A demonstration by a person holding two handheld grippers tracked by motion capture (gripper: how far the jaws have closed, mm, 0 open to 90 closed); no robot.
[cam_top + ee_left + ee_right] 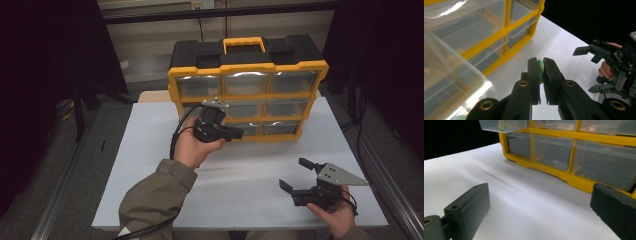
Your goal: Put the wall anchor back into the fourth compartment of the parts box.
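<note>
While the left tool (541,65) hovers raised before the yellow drawer cabinet (248,95), jaws clamped on a small green piece (540,68), mostly hidden between them, the right tool (294,175) rests low, jaws spread, farther from that cabinet.

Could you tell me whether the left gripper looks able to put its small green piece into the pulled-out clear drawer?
Probably yes. The left gripper, jaws shut on the small green piece, is right beside the pulled-out clear plastic drawer of the yellow organiser, and nothing lies between them.
</note>
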